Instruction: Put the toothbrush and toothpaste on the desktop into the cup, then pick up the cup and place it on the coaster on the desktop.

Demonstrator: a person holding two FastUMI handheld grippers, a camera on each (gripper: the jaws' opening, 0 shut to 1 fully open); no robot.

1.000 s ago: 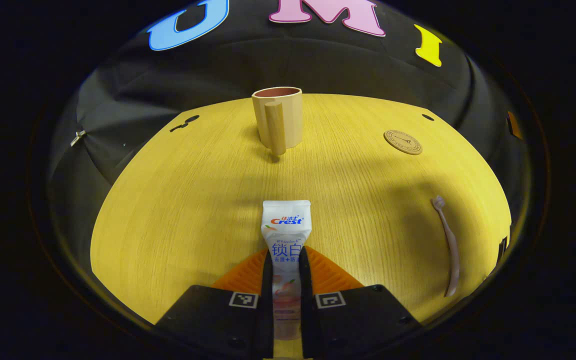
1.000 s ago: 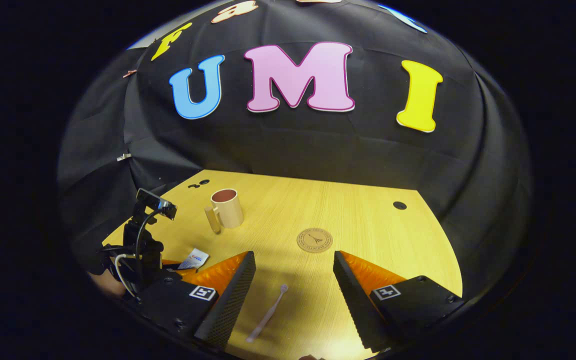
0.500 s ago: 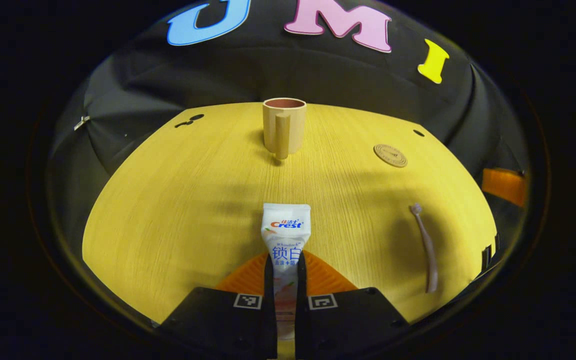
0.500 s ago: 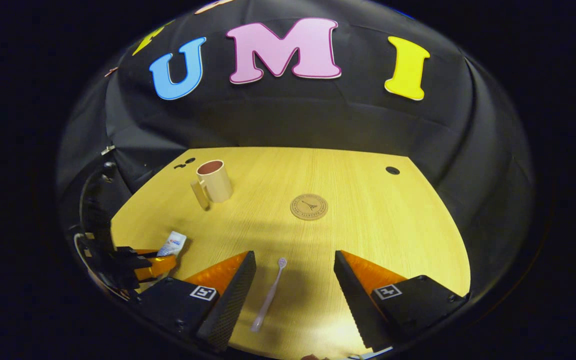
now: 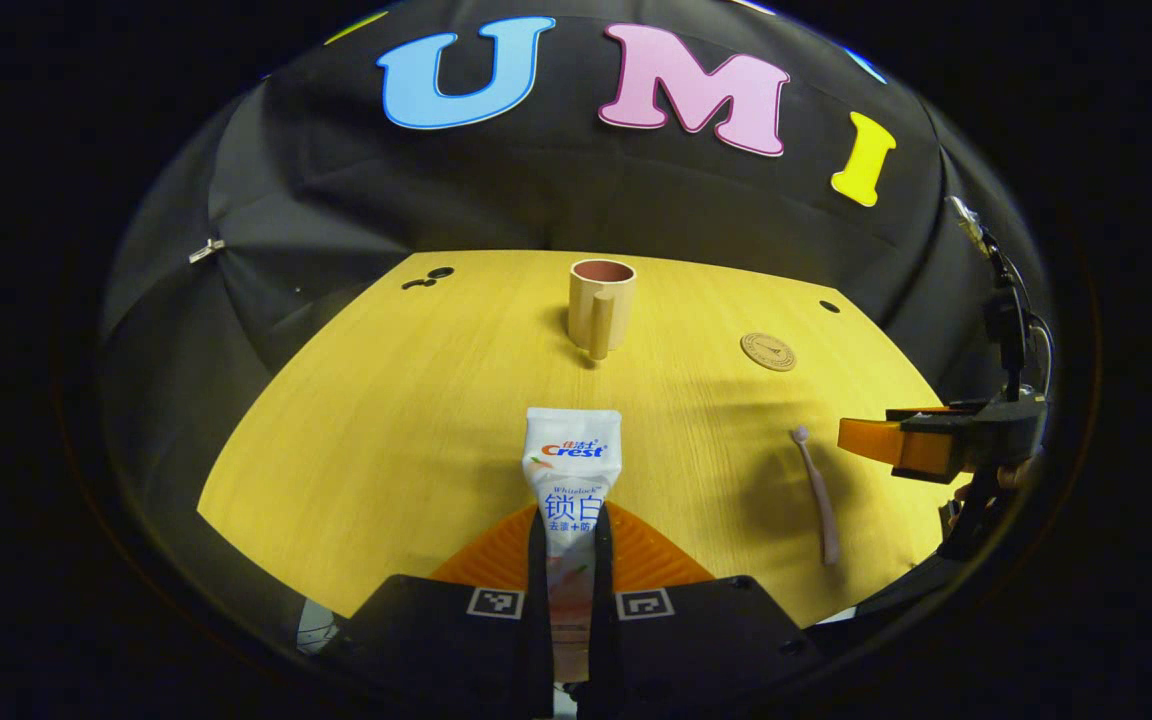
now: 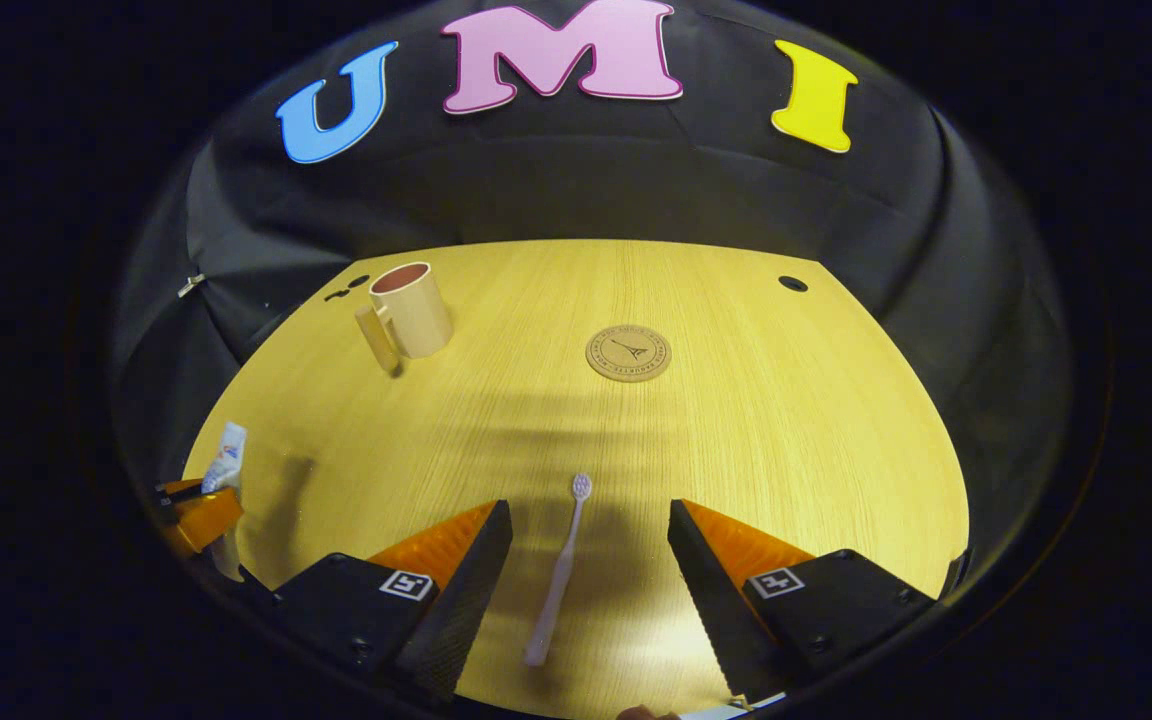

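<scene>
Toothpaste [image 5: 572, 470] sits clamped between the two fingers of the left gripper [image 5: 572, 600], tube pointing ahead toward the cup [image 5: 601, 303] standing far across the desk [image 5: 386, 420] — a soft, light tube, likely to squash or bend, so a hold near its stiffer lower end looks wise. The right gripper [image 6: 590, 560] hangs with fingers spread wide either side of the toothbrush [image 6: 558, 575], not touching it; thin, light and stiff, it lies flat — best pinched mid-handle. The coaster [image 6: 628, 353] lies apart, right of the cup.

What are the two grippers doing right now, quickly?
Left gripper: closed on the toothpaste.
Right gripper: open, holding nothing, with the toothbrush between its fingers.
</scene>
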